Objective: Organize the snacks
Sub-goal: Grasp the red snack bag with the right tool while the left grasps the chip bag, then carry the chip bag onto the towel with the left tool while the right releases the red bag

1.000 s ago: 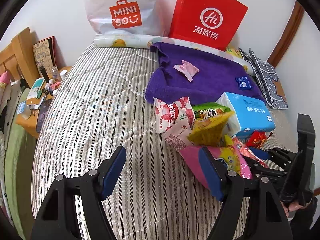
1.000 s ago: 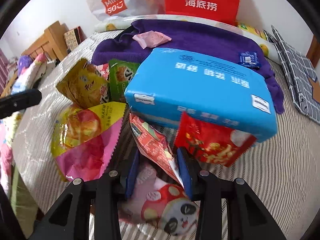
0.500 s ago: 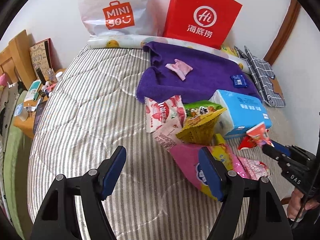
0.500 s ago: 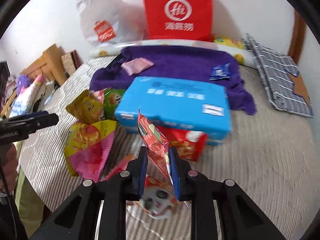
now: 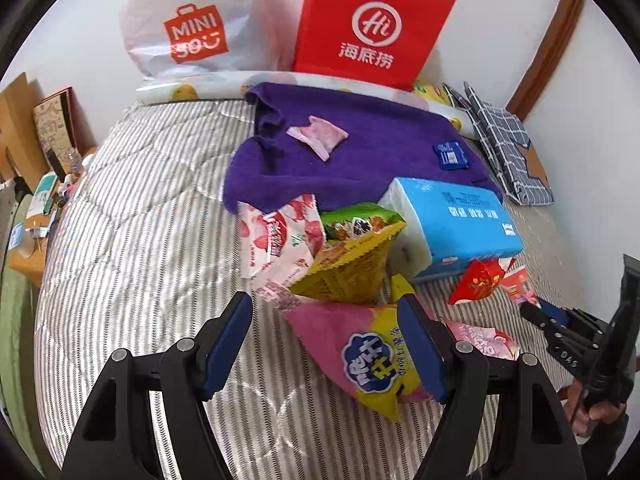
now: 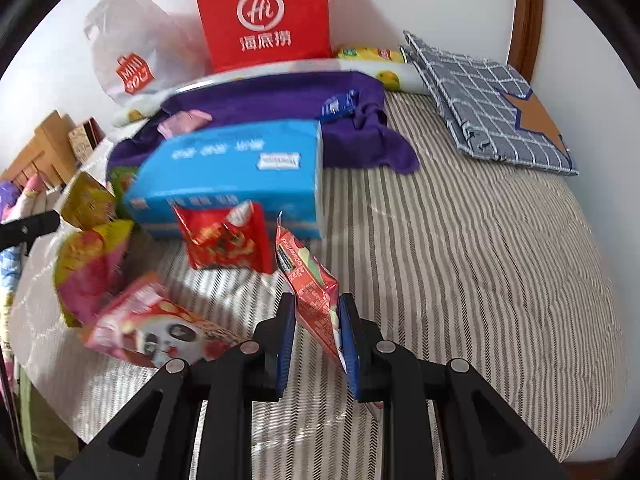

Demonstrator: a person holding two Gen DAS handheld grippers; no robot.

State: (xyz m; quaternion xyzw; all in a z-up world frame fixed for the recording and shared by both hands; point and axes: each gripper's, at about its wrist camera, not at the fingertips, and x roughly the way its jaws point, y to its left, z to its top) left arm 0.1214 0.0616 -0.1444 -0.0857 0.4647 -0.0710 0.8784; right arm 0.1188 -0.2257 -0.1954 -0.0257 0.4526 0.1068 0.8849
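A heap of snack bags lies on the striped bed point(image 5: 140, 240). My right gripper point(image 6: 316, 320) is shut on a thin red snack packet point(image 6: 310, 288), held upright above the bed, to the right of the heap. A red foil pack point(image 6: 224, 240) and a panda packet point(image 6: 160, 328) lie to its left. My left gripper point(image 5: 324, 336) is open above a pink and yellow chip bag point(image 5: 360, 356), which lies by its right finger, unpinched. Behind it are a yellow bag point(image 5: 344, 272), a green bag point(image 5: 360, 224) and a strawberry pack point(image 5: 276, 240).
A blue tissue pack point(image 5: 452, 224) sits behind the heap on a purple towel point(image 5: 372, 152), which carries a small pink packet point(image 5: 318, 136) and a blue sachet point(image 5: 450, 156). A red paper bag point(image 5: 368, 28), a white bag point(image 5: 192, 32), a checked cloth point(image 6: 488, 108) and a cluttered bedside table point(image 5: 32, 216) ring the bed.
My right gripper has closed on the red packet, pulled it out of the heap and carried it to the right while rolling. My left gripper drifted a little over the bed, still open.
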